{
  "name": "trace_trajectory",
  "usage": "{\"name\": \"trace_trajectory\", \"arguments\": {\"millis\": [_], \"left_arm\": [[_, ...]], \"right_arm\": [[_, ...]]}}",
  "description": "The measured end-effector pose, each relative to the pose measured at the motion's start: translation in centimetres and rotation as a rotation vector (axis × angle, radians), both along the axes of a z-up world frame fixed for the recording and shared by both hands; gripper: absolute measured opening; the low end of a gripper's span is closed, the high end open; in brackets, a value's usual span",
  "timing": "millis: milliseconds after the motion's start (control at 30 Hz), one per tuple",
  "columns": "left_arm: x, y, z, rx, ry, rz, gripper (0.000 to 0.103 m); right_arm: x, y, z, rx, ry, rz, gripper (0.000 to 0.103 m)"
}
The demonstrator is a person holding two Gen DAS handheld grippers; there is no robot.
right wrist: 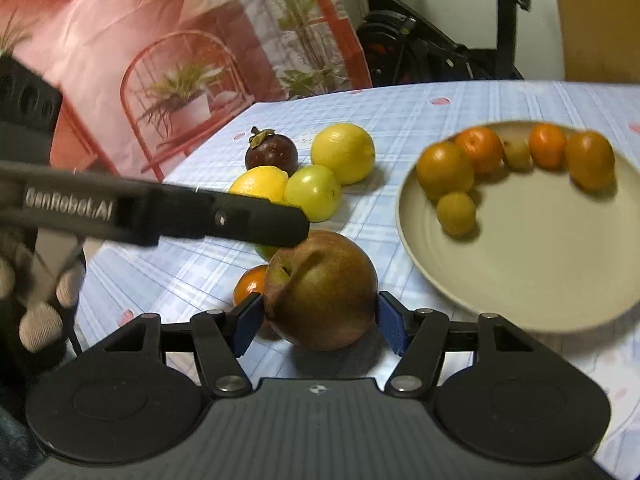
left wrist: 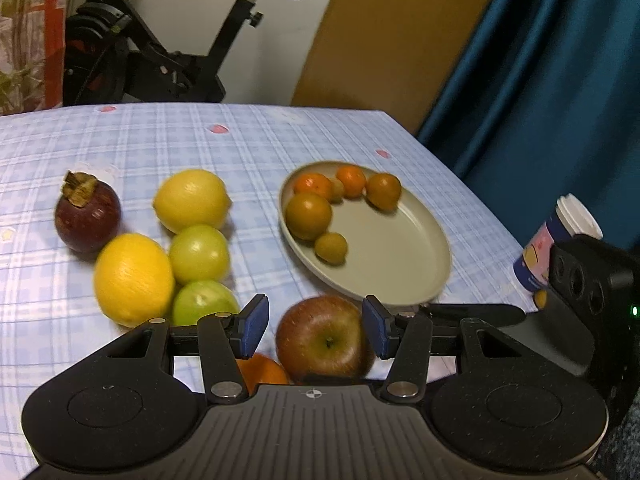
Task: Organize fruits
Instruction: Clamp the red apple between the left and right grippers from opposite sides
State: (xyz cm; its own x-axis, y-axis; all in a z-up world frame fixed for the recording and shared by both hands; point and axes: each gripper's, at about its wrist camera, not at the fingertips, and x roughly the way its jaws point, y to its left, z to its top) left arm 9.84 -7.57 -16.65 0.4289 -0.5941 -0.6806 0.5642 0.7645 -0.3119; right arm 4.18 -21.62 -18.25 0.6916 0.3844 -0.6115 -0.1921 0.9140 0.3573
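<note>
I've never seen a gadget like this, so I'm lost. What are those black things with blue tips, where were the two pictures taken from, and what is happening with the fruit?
There is no robot here. A person holds a pair of tongs in each hand, and each pair carries a camera looking along its two blue-padded fingers. One picture looks out from the left tongs, the other from the right tongs.

On the checked tablecloth lie a mangosteen, two lemons, two green fruits, an orange and a cup. A plate holds six small orange fruits.

The right tongs' pads appear to press on both sides of a red apple, so they seem to grip it. The left tongs stand open, aimed at the same apple and gripping nothing.
</note>
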Motion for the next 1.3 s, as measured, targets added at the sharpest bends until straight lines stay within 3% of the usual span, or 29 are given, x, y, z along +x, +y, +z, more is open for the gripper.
{"name": "trace_trajectory", "arguments": {"millis": [133,400,667,833,1300], "left_arm": [[-0.2,-0.5,-0.3,0.013,0.007,-0.018,0.054],[0.1,-0.7,-0.9,0.014,0.022,-0.018,0.055],[0.0,-1.1,-0.9,0.019,0.007,-0.010,0.056],[0.0,-1.3,-1.0,0.021,0.003,-0.004,0.056],[0.0,-1.3,-1.1,0.016,0.004,0.006,0.058]], "right_arm": [[-0.4,-0.7,0.0,0.038,-0.008,-0.009,0.064],[-0.6,-0.5,-0.1,0.017,-0.034,-0.011,0.064],[-2.1,1.8,0.7,-0.173,-0.167,-0.007,0.064],[-2.5,2.7,0.4,-0.241,-0.221,-0.003,0.063],[-2.5,3.0,0.1,-0.312,-0.246,0.014,0.064]]}}
